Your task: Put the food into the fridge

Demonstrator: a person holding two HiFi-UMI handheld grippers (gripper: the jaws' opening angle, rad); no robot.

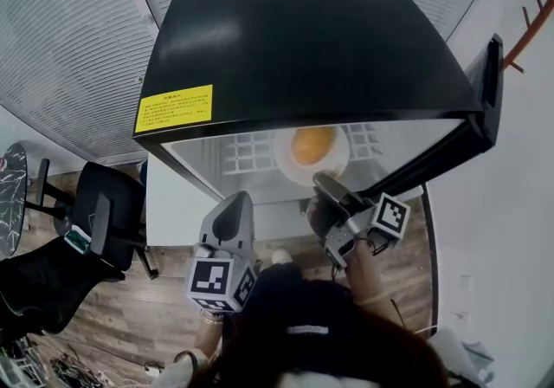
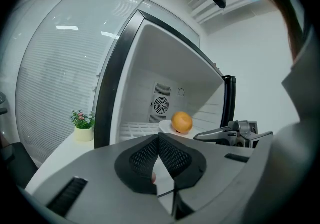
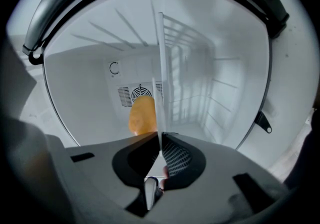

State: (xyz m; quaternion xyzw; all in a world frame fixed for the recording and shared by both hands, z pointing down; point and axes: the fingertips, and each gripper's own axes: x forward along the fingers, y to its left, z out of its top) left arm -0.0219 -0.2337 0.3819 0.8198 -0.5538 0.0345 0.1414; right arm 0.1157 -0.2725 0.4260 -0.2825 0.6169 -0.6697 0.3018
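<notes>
An orange (image 1: pixel 312 145) lies on a white plate (image 1: pixel 340 151) inside the open black fridge (image 1: pixel 303 40). My right gripper (image 1: pixel 325 182) reaches into the fridge mouth, shut on the plate's near rim. In the right gripper view the plate (image 3: pixel 160 68) shows edge-on as a thin white line running up from the closed jaws (image 3: pixel 159 151), with the orange (image 3: pixel 141 115) to its left. My left gripper (image 1: pixel 235 207) hovers in front of the fridge, shut and empty. In the left gripper view (image 2: pixel 159 139) I see the orange (image 2: pixel 182 121), the plate (image 2: pixel 166 127) and the right gripper (image 2: pixel 231 133).
The fridge door (image 1: pixel 485 100) stands open at the right. A white wire shelf (image 1: pixel 247 152) lies under the plate, with a fan vent (image 2: pixel 161 104) on the back wall. A potted plant (image 2: pixel 83 125) stands on a ledge left of the fridge. An office chair (image 1: pixel 95 222) is at the left.
</notes>
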